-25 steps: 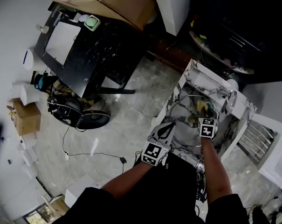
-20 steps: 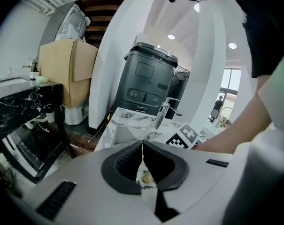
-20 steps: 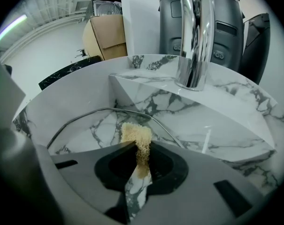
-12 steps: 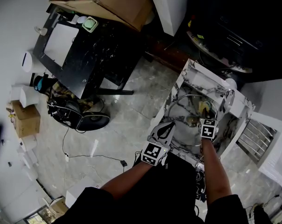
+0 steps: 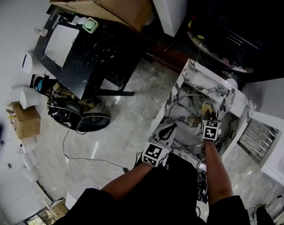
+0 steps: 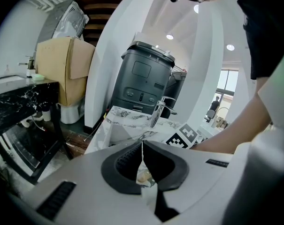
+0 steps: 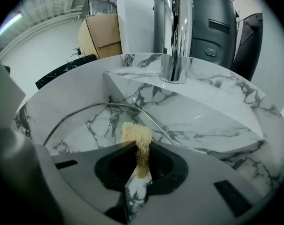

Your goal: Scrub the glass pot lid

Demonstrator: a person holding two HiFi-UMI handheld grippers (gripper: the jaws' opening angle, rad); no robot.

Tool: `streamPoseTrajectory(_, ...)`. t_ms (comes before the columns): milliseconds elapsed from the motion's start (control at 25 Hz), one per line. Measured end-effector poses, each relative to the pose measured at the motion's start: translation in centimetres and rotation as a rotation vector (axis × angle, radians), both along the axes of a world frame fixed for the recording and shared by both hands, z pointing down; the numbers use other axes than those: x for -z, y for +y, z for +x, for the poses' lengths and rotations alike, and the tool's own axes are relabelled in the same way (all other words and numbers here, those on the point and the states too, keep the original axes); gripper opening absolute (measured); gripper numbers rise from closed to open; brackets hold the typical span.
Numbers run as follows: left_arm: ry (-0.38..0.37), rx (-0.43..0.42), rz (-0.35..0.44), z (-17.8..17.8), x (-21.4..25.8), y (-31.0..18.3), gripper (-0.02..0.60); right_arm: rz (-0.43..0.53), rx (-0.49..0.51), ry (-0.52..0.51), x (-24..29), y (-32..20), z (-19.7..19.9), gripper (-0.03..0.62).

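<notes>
Left gripper [image 6: 142, 146] — we nipped the glass pot lid [image 7: 92, 125] by its rim | right gripper [image 7: 139, 146] squeezed the sponge [image 7: 137, 135] in the sink [image 7: 217, 121]

Right claw [image 7: 142, 150] with sponge [image 7: 136, 135] slightly rightward.

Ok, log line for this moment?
left gripper: shut on glass pot lid rim | right gripper: shut on yellow sponge | lid tilted in marble sink | sponge at lid, contact unclear

glass pot lid [image 7: 85, 125]: leaning in the sink [image 7: 217, 121], in front of the faucet [image 7: 174, 32]
sponge [image 7: 137, 135]: in right gripper [image 7: 141, 149], right at the lid's rim
left gripper [image 6: 142, 146]: on the lid's edge
</notes>
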State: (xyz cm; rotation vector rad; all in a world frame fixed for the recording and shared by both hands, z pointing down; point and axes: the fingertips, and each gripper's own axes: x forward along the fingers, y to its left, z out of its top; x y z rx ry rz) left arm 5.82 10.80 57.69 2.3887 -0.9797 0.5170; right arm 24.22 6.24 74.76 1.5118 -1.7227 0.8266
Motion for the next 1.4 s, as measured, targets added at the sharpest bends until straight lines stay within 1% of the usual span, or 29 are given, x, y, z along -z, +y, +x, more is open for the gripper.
streamPoseTrajectory(200, -0.006, 0.005, 0.005, -0.3, 0.1, 0.2, 0.021, 0.019, -0.009, 0.001, 0.2, 0.3, 0.3, 0.058)
streamPoseTrajectory(440, -0.002, 0.014, 0.006, -0.2, 0.3, 0.6, 0.021, 0.002, -0.02, 0.028, 0.2, 0.9, 1.1, 0.058)
streamPoseTrajectory(600, 0.003, 0.016, -0.009, 0.2, 0.0, 1.4, 0.021, -0.016, -0.027, 0.044, 0.1, 1.3, 1.4, 0.058)
streamPoseTrajectory(720, 0.014, 0.01, -0.012, 0.6, 0.2, 2.0, 0.021, -0.015, -0.03, 0.06, 0.2, 1.4, 1.6, 0.058)
streamPoseTrajectory(880, 0.026, -0.005, -0.001, 1.0, 0.7, 2.4, 0.021, -0.043, -0.041, 0.077, 0.5, 2.0, 2.1, 0.058)
streamPoseTrajectory(1080, 0.018, -0.01, 0.021, 0.4, 1.1, 2.9, 0.021, -0.04, -0.052, 0.087, 0.7, 2.8, 2.7, 0.058)
streamPoseTrajectory(1200, 0.016, 0.005, 0.007, -0.4, 0.8, 3.5, 0.021, -0.041, -0.047, 0.095, 0.8, 3.2, 3.0, 0.058)
streamPoseTrajectory(1400, 0.018, 0.01, 0.016, -1.0, 1.1, 3.8, 0.021, -0.054, -0.059, 0.094, 0.7, 4.1, 3.5, 0.058)
